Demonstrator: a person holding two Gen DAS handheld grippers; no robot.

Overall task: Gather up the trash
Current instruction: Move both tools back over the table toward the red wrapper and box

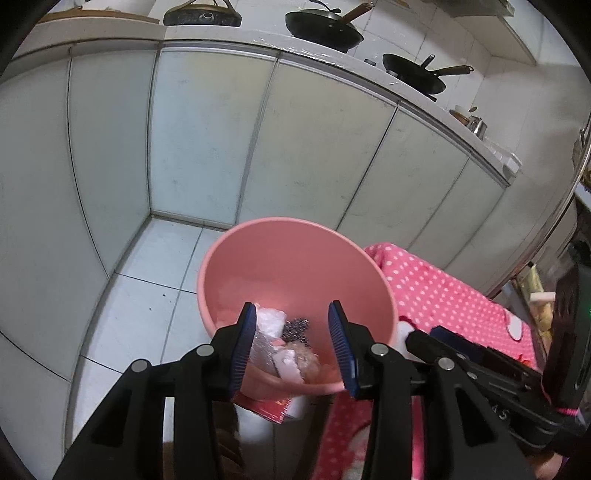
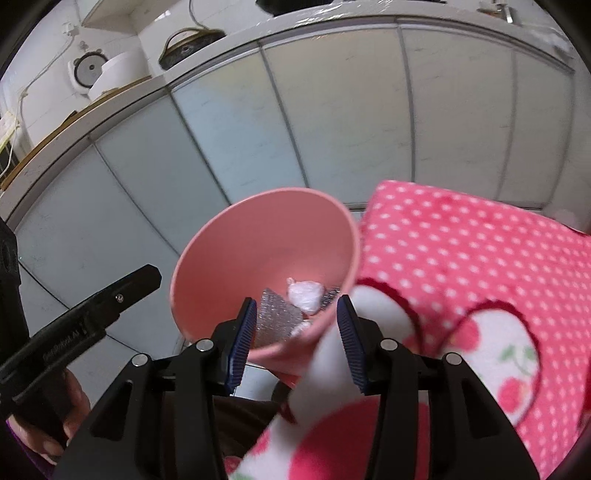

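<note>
A pink bucket (image 1: 295,258) stands on the tiled floor against a pink dotted cloth. In it lie a crumpled white plastic wad (image 1: 271,321), a silvery foil sheet (image 1: 260,354), a dark speckled lump (image 1: 297,328) and a white scrap (image 1: 290,365). My left gripper (image 1: 291,306) hangs open over the bucket's mouth with nothing between its pads. In the right wrist view the bucket (image 2: 266,243) shows the white wad (image 2: 304,293) and the foil (image 2: 275,317). My right gripper (image 2: 297,301) stands open above the bucket's near rim, pads touching nothing.
The pink dotted cloth (image 1: 443,295) covers a surface right of the bucket. Pale cabinet doors (image 1: 207,129) close the corner behind, with pans (image 1: 325,26) on the counter above. A red packet (image 1: 273,406) lies under the bucket's near edge. White floor tiles (image 1: 147,295) stretch left.
</note>
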